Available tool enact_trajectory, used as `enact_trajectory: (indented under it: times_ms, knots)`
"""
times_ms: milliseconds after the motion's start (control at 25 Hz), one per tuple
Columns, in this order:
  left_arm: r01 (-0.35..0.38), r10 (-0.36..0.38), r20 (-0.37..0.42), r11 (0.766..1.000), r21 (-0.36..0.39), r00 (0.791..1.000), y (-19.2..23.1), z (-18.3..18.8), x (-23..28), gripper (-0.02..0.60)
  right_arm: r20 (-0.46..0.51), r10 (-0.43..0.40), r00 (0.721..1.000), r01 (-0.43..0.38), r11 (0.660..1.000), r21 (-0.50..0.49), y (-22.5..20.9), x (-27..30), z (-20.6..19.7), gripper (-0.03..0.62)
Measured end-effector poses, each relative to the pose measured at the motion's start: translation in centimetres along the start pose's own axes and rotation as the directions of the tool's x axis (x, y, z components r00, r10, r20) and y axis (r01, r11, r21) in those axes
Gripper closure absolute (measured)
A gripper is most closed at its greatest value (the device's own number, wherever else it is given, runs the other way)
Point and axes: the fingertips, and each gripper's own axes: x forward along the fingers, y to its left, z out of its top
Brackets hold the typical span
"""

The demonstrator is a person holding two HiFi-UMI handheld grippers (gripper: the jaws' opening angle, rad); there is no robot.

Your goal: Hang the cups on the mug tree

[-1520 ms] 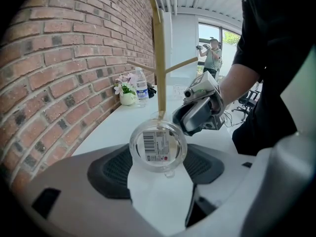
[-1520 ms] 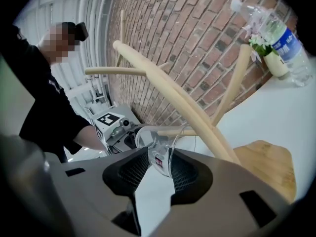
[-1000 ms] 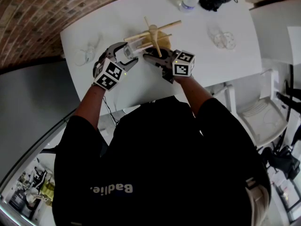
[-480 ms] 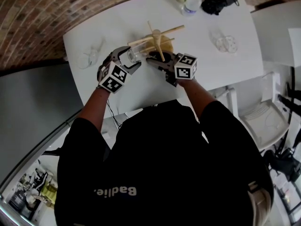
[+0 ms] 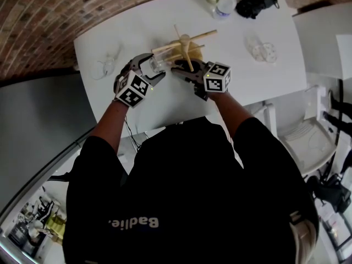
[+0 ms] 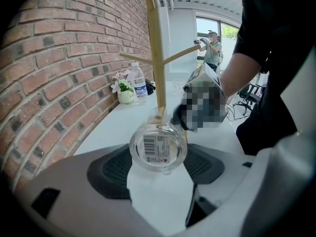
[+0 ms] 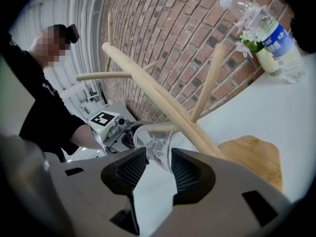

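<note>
white bench, brick wall: left hand-held gripper clamps a glass cup, likely slippery and fragile, by its sides; right hand-held gripper at three o'clock, jaws just opened, empty.

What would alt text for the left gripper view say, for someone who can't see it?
The left claw grips a clear glass cup, its barcode-labelled base facing the camera, just in front of a wooden mug tree. A white table stretches behind, along a brick wall.
</note>
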Motion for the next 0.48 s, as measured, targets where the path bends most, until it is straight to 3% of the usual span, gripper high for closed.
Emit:
enact_trajectory:
  times_ms: [480]
  knots:
    - [0.005, -0.005, 0.003, 1.000, 0.003, 1.000, 0.18, 0.52, -0.53, 0.250, -0.011, -0.053, 0.999, 0.053, 0.998, -0.026, -0.20, -0.29, 0.27, 0.416]
